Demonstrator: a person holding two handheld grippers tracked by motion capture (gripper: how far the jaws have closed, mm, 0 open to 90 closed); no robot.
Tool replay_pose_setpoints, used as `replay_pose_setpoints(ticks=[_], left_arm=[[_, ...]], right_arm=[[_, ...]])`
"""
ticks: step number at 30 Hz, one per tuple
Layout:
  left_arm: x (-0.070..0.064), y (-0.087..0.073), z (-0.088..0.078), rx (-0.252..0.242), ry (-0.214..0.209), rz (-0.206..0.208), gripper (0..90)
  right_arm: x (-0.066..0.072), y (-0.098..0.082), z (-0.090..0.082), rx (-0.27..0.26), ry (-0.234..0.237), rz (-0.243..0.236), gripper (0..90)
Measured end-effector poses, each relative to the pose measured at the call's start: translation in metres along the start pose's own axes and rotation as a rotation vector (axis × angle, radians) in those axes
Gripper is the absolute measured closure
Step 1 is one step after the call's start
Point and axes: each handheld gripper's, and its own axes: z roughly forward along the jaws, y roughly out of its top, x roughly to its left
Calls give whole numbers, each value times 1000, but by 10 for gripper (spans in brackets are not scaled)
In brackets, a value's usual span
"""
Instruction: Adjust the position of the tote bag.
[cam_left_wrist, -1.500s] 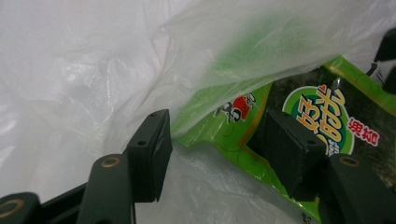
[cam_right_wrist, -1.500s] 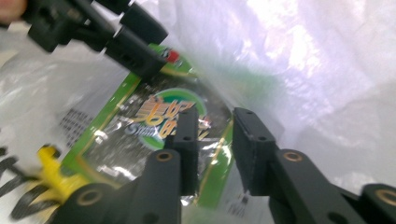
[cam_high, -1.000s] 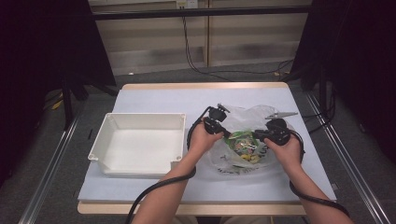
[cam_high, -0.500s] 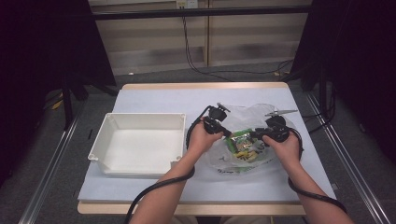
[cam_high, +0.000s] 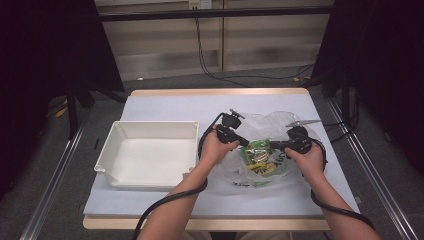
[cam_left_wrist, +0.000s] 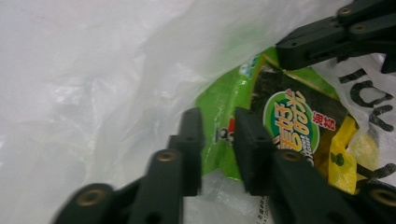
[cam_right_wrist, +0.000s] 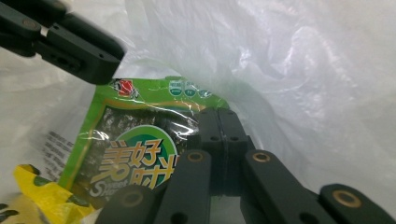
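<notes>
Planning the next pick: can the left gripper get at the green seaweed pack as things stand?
Probably yes: the left gripper has its jaws just opened, the green seaweed pack right ahead inside the plastic bag mouth, though film may snag.

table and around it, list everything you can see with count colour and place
table: 1, pale blue top with a wooden edge, centre of the high view
tray: 1, white, on the left half of the table
plastic bag: 1, clear with black print, right half of the table, between the two grippers
green snack packet: 1, green with a dark window, inside the bag
yellow packet: 1, yellow, inside the bag beside the green one
cables: a few, black, on the floor behind the table
left gripper: 1, black, jaws a little apart at the bag's mouth, just been opening
right gripper: 1, black, jaws shut at the green packet's edge
forearms: 2, bare, from the bottom edge
</notes>
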Motion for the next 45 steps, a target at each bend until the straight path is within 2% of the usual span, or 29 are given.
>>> replay_pose_setpoints(ticks=[1,2,3,4,7,11,13,14,15,16,17,18,19,22,24,27,28,31,32,34,35,37,38,39,40,41,42,44,45], left_arm=[[0,0,0,0,0,0,621],[1,0,0,15,-6,-21,621],[1,0,2,15,-5,-26,510],[2,-1,3,37,-9,-8,505],[3,-2,7,48,-22,-29,385],[2,-1,13,78,-73,-39,314],[2,-1,16,82,-98,-28,338],[2,-1,16,84,-131,-37,431],[2,0,16,99,-139,-23,431],[0,0,17,88,-140,-28,546],[-1,0,16,94,-169,-9,546],[-3,2,12,112,-173,18,655],[-3,2,12,112,-173,18,695],[-4,5,4,114,-179,7,743],[-6,6,-3,106,-142,15,873],[-9,8,-10,113,-157,24,900],[-10,10,-13,112,-166,21,900],[-9,10,-12,113,-143,13,900],[-7,8,-9,109,-155,6,900],[-7,6,-7,109,-149,-1,878],[-7,4,-6,118,-147,-12,810],[-5,3,-3,137,-148,19,758],[-6,2,0,120,-130,-17,617],[-6,2,0,120,-130,-17,571],[-6,2,1,118,-128,-19,571],[-6,2,3,117,-110,-36,485],[-5,2,5,145,-110,-14,419],[-4,1,8,134,-105,-27,319],[-4,1,8,134,-105,-27,263]], right_arm=[[0,0,0,0,0,0,900],[1,0,-2,-9,-2,-14,900],[2,1,-4,-19,-2,-18,900],[3,1,-6,-30,-2,-31,900],[5,3,-10,-52,7,-46,900],[7,4,-13,-79,12,-44,900],[9,4,-12,-81,19,-52,900],[10,4,-11,-76,21,-49,900],[10,4,-11,-76,21,-49,900],[10,4,-10,-78,20,-52,900],[10,4,-10,-78,20,-52,900],[11,5,-10,-80,18,-58,900],[11,5,-10,-80,18,-58,900],[10,5,-11,-89,11,-49,871],[6,5,-12,-83,2,-36,860],[3,6,-15,-68,-37,-50,794],[2,6,-16,-58,-28,-49,871],[3,6,-15,-49,12,-40,850],[5,5,-13,-40,14,-39,688],[6,4,-11,-25,16,-34,636],[6,3,-9,-15,12,-39,613],[6,0,-3,20,16,-36,574],[5,-3,3,61,3,-36,576],[5,-3,3,61,3,-36,576],[4,-4,6,68,-6,-35,605],[2,-6,9,68,2,-33,661],[0,-8,11,51,58,3,863],[1,-7,9,36,45,-48,900],[1,-7,9,36,45,-48,900]])
